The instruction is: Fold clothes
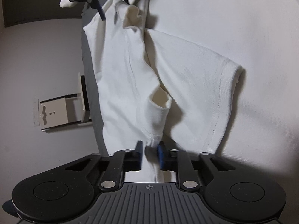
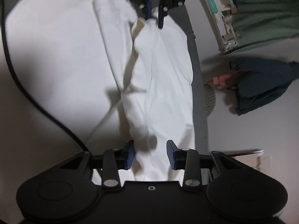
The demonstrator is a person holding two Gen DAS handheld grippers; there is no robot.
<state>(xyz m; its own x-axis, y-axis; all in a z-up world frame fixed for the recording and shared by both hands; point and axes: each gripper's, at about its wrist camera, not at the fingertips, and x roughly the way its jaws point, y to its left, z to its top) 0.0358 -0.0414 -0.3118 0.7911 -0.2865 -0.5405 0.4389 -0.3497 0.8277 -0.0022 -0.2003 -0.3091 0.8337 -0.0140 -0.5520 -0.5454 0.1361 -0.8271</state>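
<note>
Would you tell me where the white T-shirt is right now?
The white T-shirt hangs stretched between the two grippers at the table's edge, pinched at one end by the left gripper, with the right gripper open around the other.

A home room: a white-sheeted bed (image 2: 46, 56), cluttered shelf (image 2: 222, 18) and clothes (image 2: 265, 85) on the floor.

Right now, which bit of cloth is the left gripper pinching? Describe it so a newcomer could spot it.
Start from the white surface and the white T-shirt stretched over it. At its near end a small rolled cuff stands open like a tube, directly above the left gripper. Unlike the flat sleeve beside it, it is bunched and pinched.
</note>
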